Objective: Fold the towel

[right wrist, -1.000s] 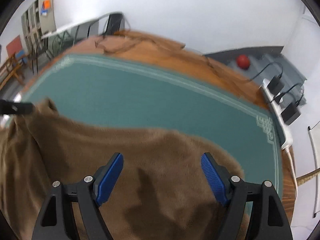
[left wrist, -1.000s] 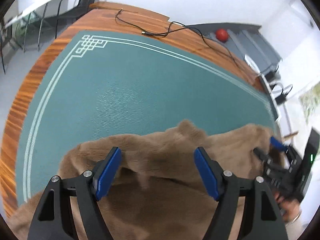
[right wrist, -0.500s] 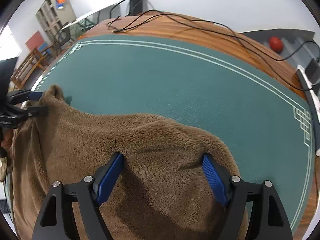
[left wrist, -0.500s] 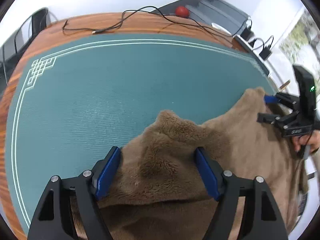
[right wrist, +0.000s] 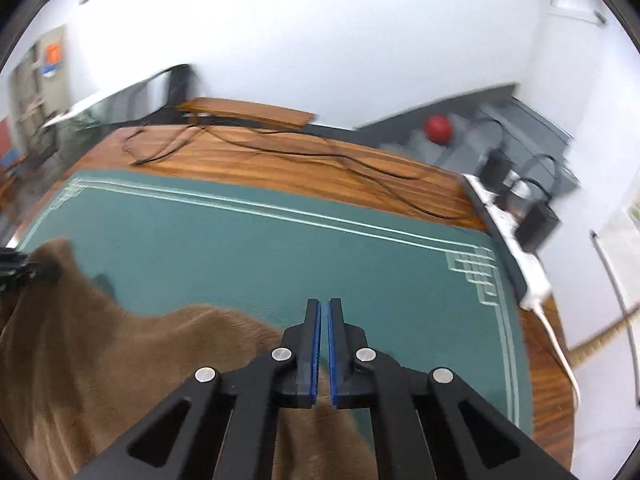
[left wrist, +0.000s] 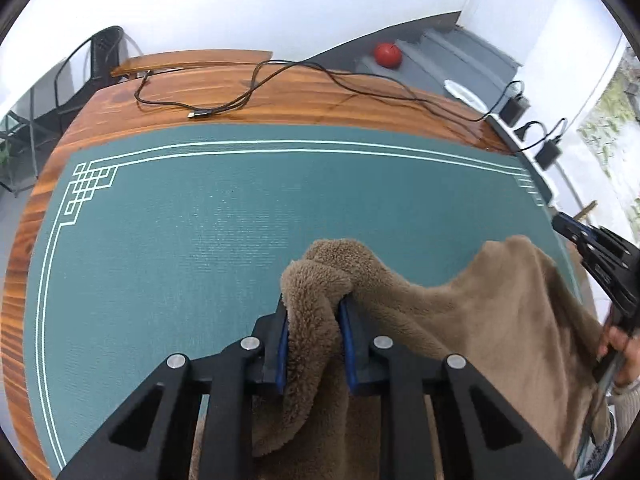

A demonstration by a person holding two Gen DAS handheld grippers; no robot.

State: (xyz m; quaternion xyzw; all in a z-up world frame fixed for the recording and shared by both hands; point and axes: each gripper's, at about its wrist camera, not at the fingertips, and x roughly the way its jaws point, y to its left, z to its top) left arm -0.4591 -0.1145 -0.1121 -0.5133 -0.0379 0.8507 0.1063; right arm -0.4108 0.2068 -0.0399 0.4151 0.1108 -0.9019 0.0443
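A fluffy brown towel [left wrist: 460, 320] hangs in a sagging span between my two grippers above the green mat [left wrist: 200, 240]. My left gripper [left wrist: 314, 308] is shut on one bunched corner, which bulges up past the blue pads. My right gripper [right wrist: 324, 304] is shut too, its pads almost touching, with the towel [right wrist: 120, 360] caught low between the fingers and draping away to the left. The left wrist view has the right gripper [left wrist: 592, 252] at the far right beside a raised towel corner. In the right wrist view the left gripper [right wrist: 20, 268] holds the far corner.
The mat covers a wooden table [left wrist: 280, 104] with a black cable [left wrist: 240, 100] lying along its far side. A power strip [right wrist: 532, 276] with black adapters [right wrist: 536, 220] lines the right edge. A red ball [left wrist: 387, 55] rests on grey steps behind. A hand [left wrist: 620, 344] grips the right tool.
Both grippers stood open over the towel one second ago. Both have since shut on it and lifted it, so it now hangs between them instead of lying heaped on the mat.
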